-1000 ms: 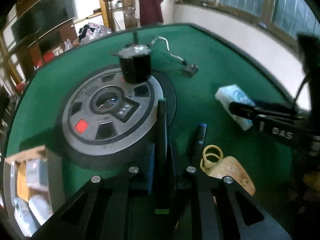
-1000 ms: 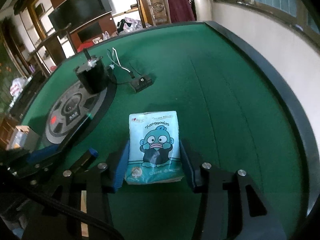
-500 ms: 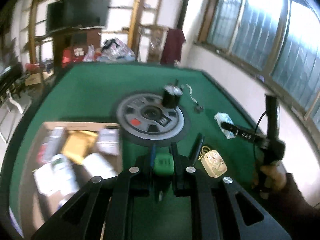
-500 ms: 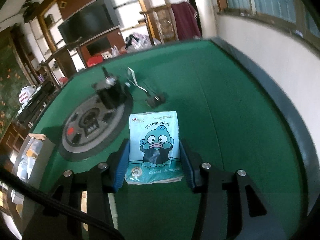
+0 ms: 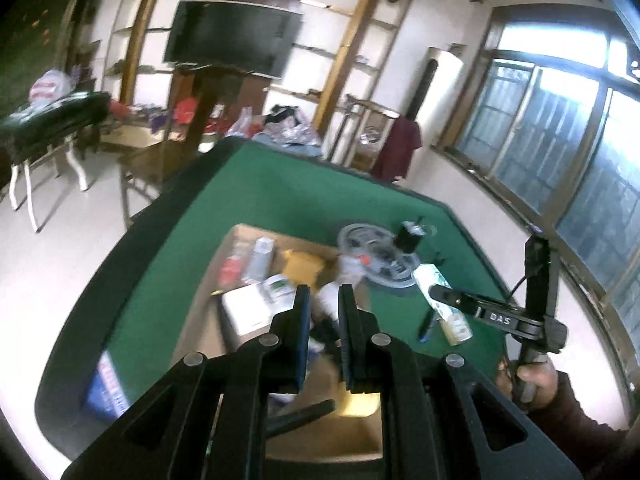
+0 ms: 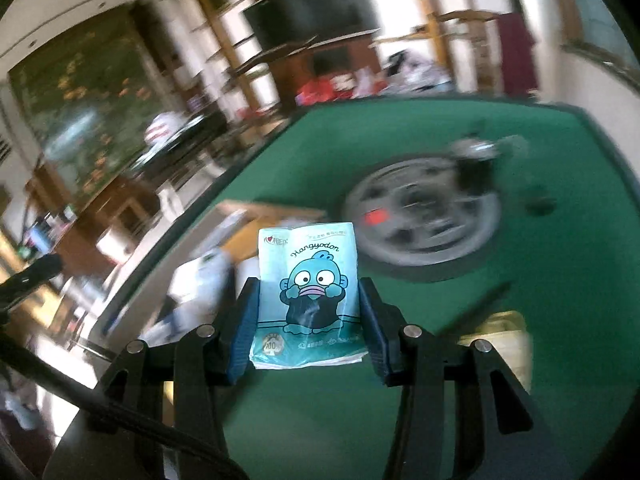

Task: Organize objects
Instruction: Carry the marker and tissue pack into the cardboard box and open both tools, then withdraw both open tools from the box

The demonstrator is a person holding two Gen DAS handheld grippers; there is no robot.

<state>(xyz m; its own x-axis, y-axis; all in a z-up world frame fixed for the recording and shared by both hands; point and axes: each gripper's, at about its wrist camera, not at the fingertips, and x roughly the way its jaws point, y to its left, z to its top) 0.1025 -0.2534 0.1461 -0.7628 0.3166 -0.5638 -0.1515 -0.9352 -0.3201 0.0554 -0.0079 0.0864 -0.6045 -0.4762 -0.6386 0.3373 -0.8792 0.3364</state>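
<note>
Green felt table [image 5: 280, 196] carries a cardboard box [image 5: 208, 320] beneath shelving.

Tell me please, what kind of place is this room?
Probably a home living room used as a games room. A flat television hangs among wooden wall shelves, and the work goes on at a green felt table like a mahjong table, beside large windows.

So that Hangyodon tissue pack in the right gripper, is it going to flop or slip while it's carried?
The tissue pack likely stays put: the right gripper clamps both side edges and it stands flat, unsagging. Its glossy wrapper looks slippery, so a looser squeeze might let it slide. It is probably light and soft, so it may crush slightly rather than break.
</note>
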